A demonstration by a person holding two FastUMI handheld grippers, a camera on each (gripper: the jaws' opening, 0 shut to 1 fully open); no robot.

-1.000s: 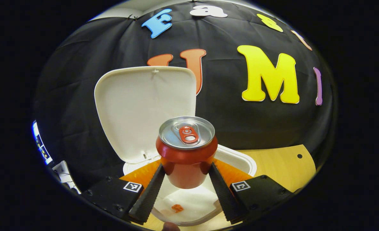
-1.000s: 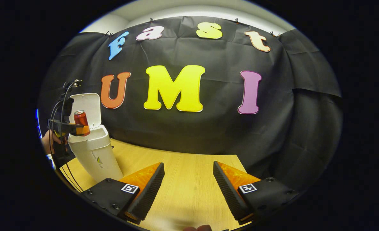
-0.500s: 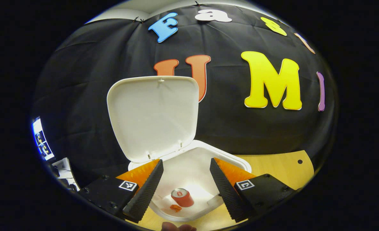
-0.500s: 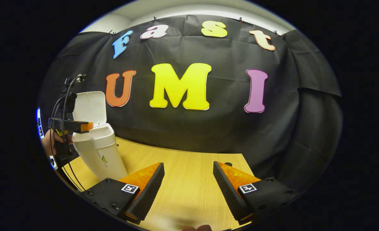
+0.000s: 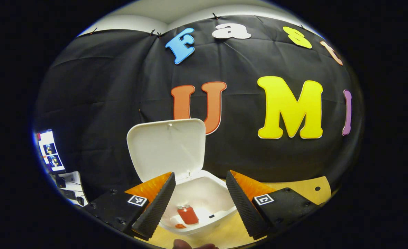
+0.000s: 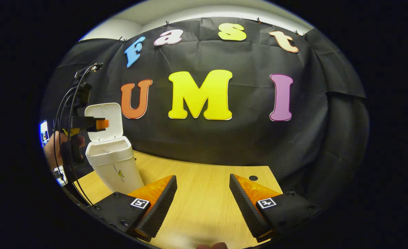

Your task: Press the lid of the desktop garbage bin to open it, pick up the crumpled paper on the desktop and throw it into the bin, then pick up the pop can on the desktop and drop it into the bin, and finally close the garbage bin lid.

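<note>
The white garbage bin (image 5: 221, 192) stands below my left gripper (image 5: 200, 200), its lid (image 5: 167, 147) raised upright behind the opening. Inside, on the bin's floor, stands the red pop can (image 5: 188, 214), with a small orange scrap (image 5: 180, 226) beside it. My left gripper is open, held above the bin with nothing between its fingers. In the right gripper view the bin (image 6: 115, 166) stands at the far left of the wooden table (image 6: 204, 193) with its lid (image 6: 104, 121) up, and the left gripper (image 6: 100, 124) hovers above it in a hand (image 6: 53, 147). My right gripper (image 6: 203, 199) is open over bare table.
The black cloth wall closes the back of the table. A cable hole (image 6: 253, 178) sits in the tabletop near the right finger. A lit screen (image 5: 50, 152) and desk clutter lie off to the far left beyond the booth.
My left gripper let go of the pop can, which fell into the bin. The left gripper then rose and drew back from the bin. The right gripper shifted only slightly.
</note>
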